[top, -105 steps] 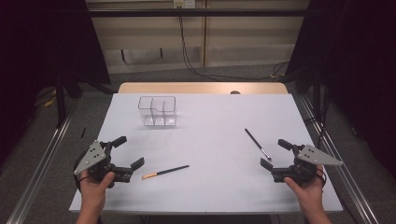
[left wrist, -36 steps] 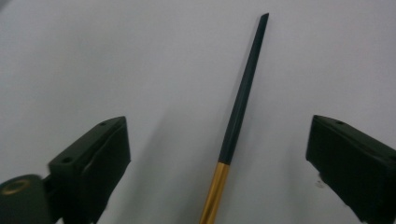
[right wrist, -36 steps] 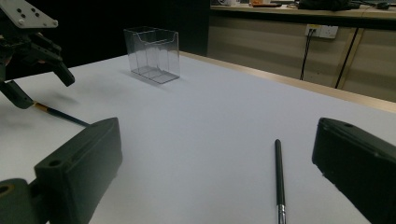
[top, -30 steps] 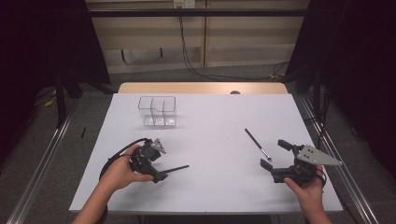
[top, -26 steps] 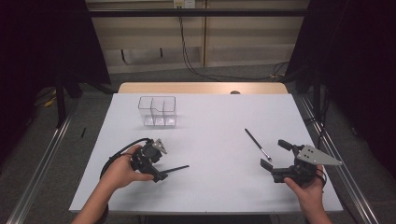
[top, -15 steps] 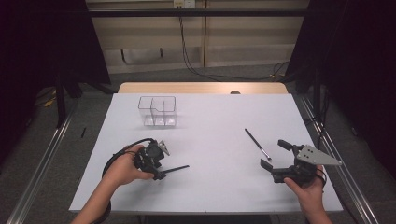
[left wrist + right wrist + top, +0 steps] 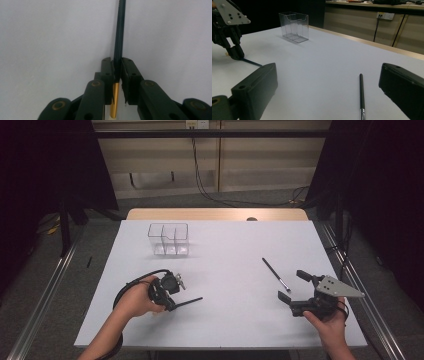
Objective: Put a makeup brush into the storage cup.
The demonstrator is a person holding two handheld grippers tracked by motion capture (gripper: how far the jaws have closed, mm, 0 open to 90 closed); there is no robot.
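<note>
From the high view I see my left gripper [image 7: 169, 301] low on the near-left part of the white table [image 7: 230, 245], tipped down onto a dark pencil [image 7: 187, 302] whose shaft sticks out to the right along the surface. My right gripper [image 7: 294, 287] sits near the table's right edge with its jaws spread wide, and a thin black brush [image 7: 275, 274] lies just beyond them, untouched. A clear divided box [image 7: 169, 239] stands upright well back on the left half.

In the left gripper view my jaws are clamped on the pencil [image 7: 118, 50], gripping where the dark shaft meets its gold end, and the shaft runs straight away over the table.

In the right gripper view my own jaws stand far apart with the brush [image 7: 361, 93] lying between them on the table. Farther off, the left gripper [image 7: 235, 53] presses down on the pencil [image 7: 252, 62], and the clear box [image 7: 294, 26] stands behind.
</note>
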